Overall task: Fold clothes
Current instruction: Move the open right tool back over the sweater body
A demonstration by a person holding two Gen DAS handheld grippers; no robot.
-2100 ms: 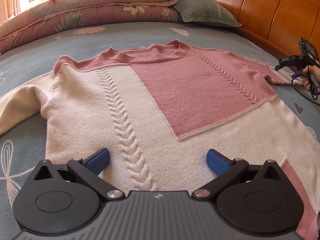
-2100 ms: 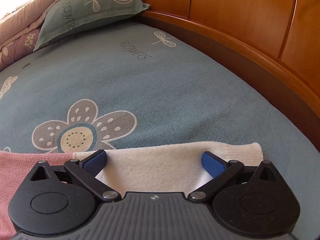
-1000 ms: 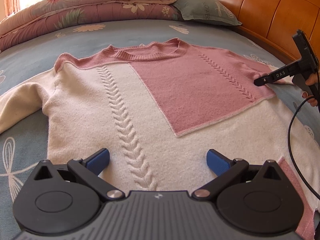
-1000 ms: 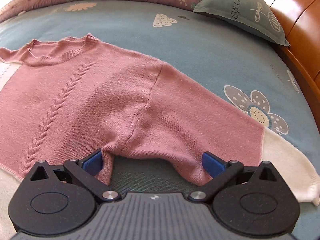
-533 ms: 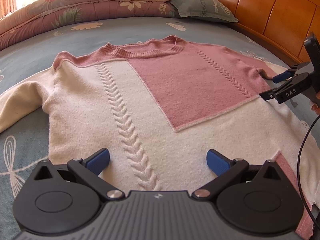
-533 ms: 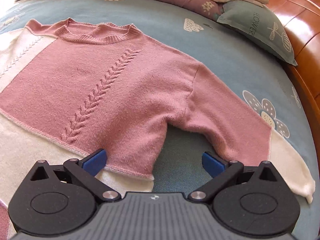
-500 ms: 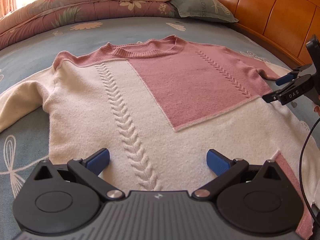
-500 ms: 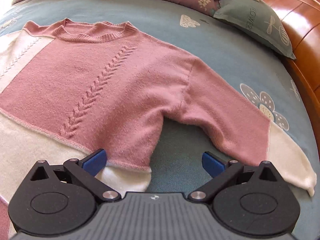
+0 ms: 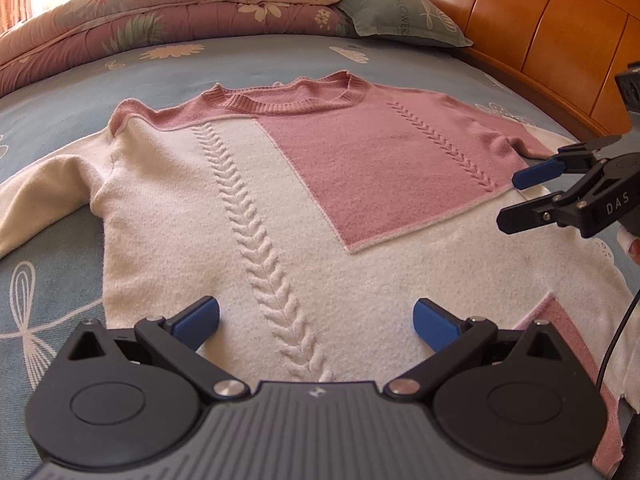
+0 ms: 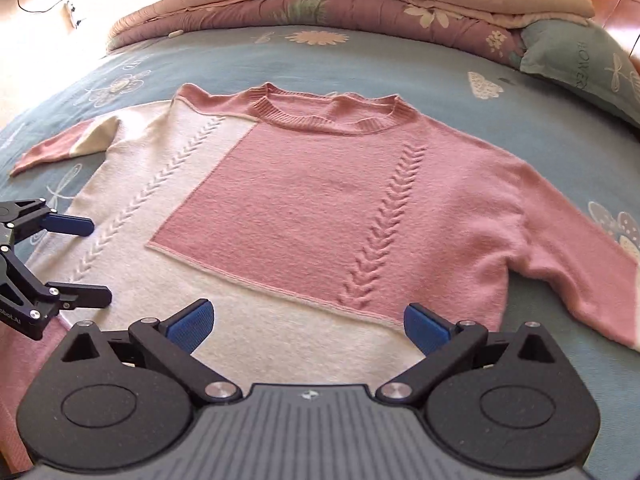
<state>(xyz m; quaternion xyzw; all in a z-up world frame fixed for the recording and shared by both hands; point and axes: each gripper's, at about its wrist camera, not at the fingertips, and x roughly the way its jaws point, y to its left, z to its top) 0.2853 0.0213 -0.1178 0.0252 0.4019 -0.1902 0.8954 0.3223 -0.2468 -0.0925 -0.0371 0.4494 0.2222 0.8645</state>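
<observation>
One sweater [image 9: 280,208], two empty spread grippers: left gripper [image 9: 316,320], right gripper [image 10: 306,320].

Left gripper [image 9: 316,318] is hovering wide open over the sweater [image 9: 280,216] hem; right gripper [image 9: 510,198] is reaching in, jaws parted, over its edge.

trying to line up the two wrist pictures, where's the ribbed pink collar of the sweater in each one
Left wrist view: the ribbed pink collar sits upper centre, at the far end of the pink and cream knit sweater.
Right wrist view: the collar sits upper centre, just right of the middle.
Shared landmark: the grey-green pillow printed with letters, at the headboard side.
</observation>
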